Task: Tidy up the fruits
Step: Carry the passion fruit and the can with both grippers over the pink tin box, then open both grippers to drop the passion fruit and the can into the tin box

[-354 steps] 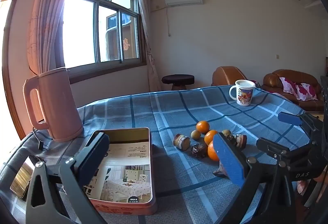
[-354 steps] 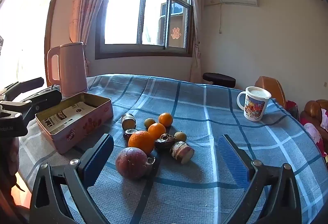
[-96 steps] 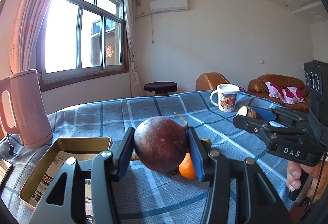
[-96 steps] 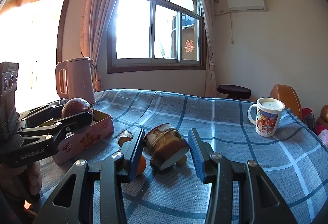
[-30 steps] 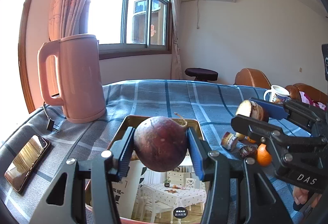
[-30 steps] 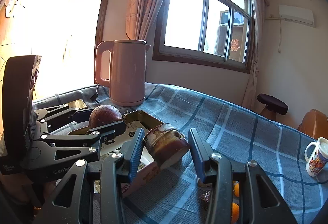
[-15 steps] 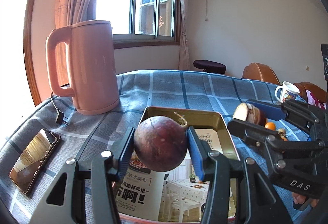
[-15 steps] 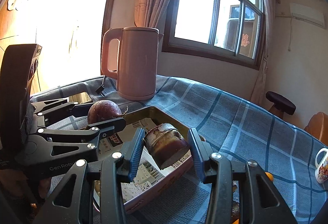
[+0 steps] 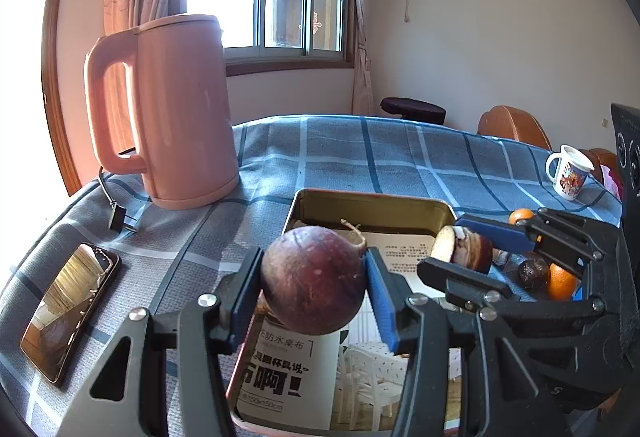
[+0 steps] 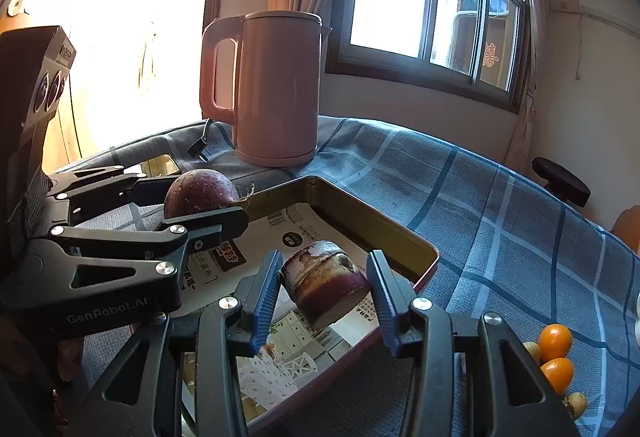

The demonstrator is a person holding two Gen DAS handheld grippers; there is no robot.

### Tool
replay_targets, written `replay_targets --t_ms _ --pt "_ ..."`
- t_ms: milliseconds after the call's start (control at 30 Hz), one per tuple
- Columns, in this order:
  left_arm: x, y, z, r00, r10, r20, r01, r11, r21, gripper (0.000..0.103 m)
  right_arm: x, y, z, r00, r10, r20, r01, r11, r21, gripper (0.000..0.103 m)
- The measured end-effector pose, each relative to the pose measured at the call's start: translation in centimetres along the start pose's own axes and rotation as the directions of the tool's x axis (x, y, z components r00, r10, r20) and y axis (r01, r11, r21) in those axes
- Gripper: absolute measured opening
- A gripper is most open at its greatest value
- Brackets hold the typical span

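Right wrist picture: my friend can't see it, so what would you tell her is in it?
The right hand-held gripper holds a cut fruit piece over an open tin. Beside it, the left hand-held gripper holds a round purple fruit. A pink kettle stands behind on the blue checked cloth.

A pink kettle (image 9: 172,109) stands beside a phone (image 9: 68,311); a mug (image 9: 568,177), perhaps full, sits well apart.
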State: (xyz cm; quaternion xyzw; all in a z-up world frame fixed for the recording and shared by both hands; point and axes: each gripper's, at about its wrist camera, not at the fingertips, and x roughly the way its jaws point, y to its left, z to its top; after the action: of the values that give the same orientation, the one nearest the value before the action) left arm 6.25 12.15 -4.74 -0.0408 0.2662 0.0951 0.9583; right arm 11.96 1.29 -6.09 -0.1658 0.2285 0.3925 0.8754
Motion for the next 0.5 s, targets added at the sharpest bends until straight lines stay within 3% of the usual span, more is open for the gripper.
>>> replay_targets --t_ms 500 --pt "0.7 -0.6 0.1 0.999 0.040 -0.029 -0.039 0.998 0.044 0.053 1.2 -0.8 -0.1 0.997 0.041 -0.061 -0.039 0.999 0.034 0.046"
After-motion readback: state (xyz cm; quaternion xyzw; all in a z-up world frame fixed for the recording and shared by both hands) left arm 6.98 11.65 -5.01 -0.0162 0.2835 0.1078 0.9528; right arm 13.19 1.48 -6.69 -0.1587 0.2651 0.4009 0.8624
